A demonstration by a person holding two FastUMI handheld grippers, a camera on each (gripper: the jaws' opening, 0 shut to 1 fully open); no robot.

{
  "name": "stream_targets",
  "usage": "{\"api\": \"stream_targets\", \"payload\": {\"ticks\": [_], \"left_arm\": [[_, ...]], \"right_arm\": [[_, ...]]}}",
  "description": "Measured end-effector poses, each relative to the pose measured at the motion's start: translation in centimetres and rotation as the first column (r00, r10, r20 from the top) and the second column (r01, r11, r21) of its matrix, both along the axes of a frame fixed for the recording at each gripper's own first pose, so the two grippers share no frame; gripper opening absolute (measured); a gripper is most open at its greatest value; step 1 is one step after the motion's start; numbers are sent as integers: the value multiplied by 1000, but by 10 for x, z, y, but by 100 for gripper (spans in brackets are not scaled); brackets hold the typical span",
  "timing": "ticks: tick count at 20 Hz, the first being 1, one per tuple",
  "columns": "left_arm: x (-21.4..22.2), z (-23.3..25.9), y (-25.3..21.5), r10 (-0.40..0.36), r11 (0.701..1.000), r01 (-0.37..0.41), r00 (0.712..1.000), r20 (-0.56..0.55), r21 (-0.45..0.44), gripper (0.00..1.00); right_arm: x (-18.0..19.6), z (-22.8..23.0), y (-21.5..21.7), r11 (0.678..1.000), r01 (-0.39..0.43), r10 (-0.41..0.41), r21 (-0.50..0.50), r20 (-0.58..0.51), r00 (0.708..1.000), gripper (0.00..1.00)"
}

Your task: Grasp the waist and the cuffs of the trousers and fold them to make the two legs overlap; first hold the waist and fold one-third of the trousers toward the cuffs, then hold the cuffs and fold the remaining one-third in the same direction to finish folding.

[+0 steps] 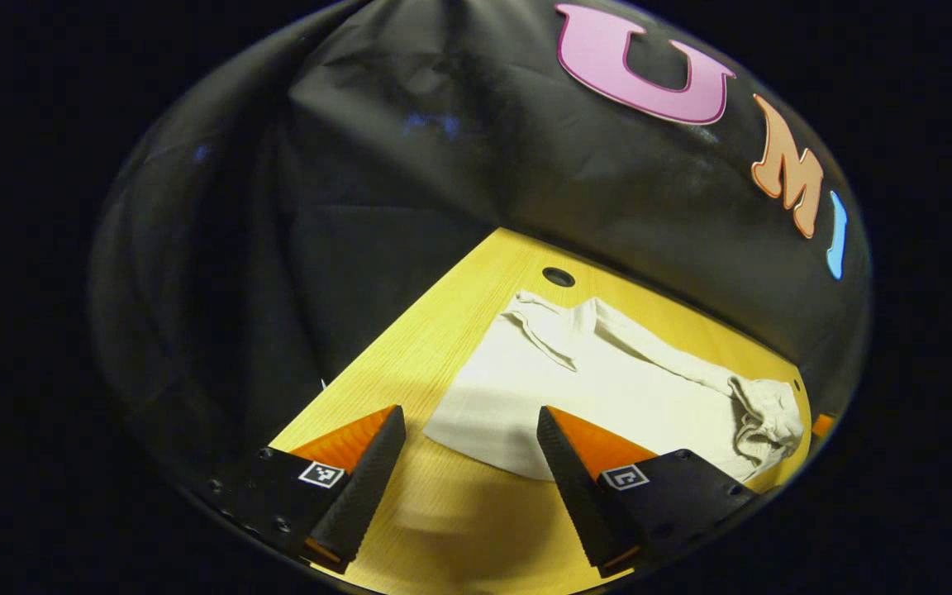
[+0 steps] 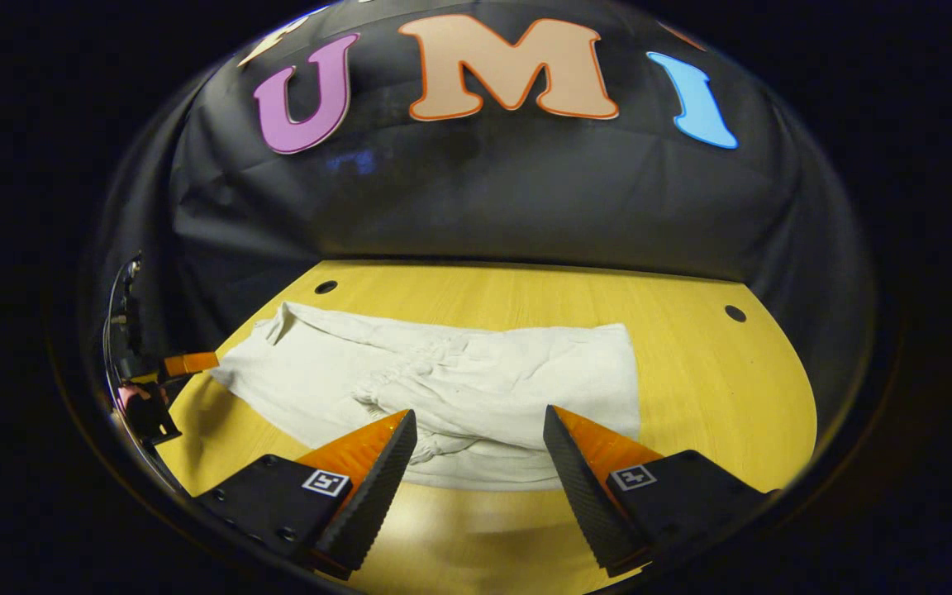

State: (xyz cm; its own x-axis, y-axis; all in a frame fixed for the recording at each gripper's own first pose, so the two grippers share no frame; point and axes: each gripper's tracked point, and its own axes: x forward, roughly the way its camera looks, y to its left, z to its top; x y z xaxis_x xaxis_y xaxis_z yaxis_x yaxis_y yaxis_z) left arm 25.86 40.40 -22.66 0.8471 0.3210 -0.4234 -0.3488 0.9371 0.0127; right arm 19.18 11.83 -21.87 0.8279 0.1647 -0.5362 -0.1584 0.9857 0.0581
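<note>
left gripper view: the left gripper (image 1: 469,450) hangs above the near part of the desk (image 1: 410,364), jaws spread wide with nothing between them. its left finger sits over bare wood; its right finger overlaps the near edge of the trousers (image 1: 608,388). the pale trousers lie flat on the desk, running from a loose flap near a round hole (image 1: 559,277) in the desk top to a bunched, wrinkled end at the right side. a small part of the other gripper shows at the far right edge, just beside that bunched end.

right gripper view: at the far left edge, the left gripper (image 2: 187,364) is seen from afar, just beside the left end of the trousers (image 2: 476,372); its opening cannot be judged from here. the trousers stretch across the middle of the desk (image 2: 732,388), with a gathered ridge of wrinkles near the centre and a straight edge at the right. the right gripper (image 2: 480,454) hangs over the near edge of the cloth, jaws wide, gripping nothing. bare wood and a second round hole (image 2: 735,313) lie to the right.
</note>
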Motion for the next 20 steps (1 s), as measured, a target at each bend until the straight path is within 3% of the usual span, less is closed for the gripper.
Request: {"api": "stream_targets", "payload": {"ticks": [3, 8, 11, 12, 13, 15, 18, 19, 20], "left_arm": [[9, -16, 1, 0, 1000, 1, 999, -45, 28, 97], [13, -20, 7, 23, 992, -12, 996, -88, 124, 95], [15, -15, 4, 3, 983, 18, 994, -111, 185, 95], [13, -14, 8, 13, 982, 9, 993, -115, 188, 82], [10, -11, 11, 13, 983, 7, 994, -106, 182, 81], [9, -7, 12, 7, 985, 11, 995, -104, 174, 69], [3, 6, 22, -21, 983, 41, 994, -112, 180, 26], [1, 12, 24, -29, 982, 49, 993, -111, 183, 21], [0, 18, 26, -29, 982, 49, 994, -109, 185, 7]], "right_arm": [[7, 18, -33, 996, 74, -71, -47, 61, 996, 98], [6, 33, -70, 986, 163, -161, -15, 77, 984, 96], [4, 39, -83, 982, 188, -187, -13, 87, 979, 99], [3, 40, -85, 981, 193, -191, -11, 90, 977, 99], [2, 42, -87, 981, 196, -195, -10, 92, 977, 99], [0, 45, -90, 980, 199, -198, -6, 94, 976, 96], [-5, 49, -96, 979, 204, -203, -8, 96, 975, 99], [-6, 50, -98, 978, 207, -205, -8, 97, 974, 99], [-8, 52, -101, 978, 208, -207, -9, 98, 974, 96]]}}
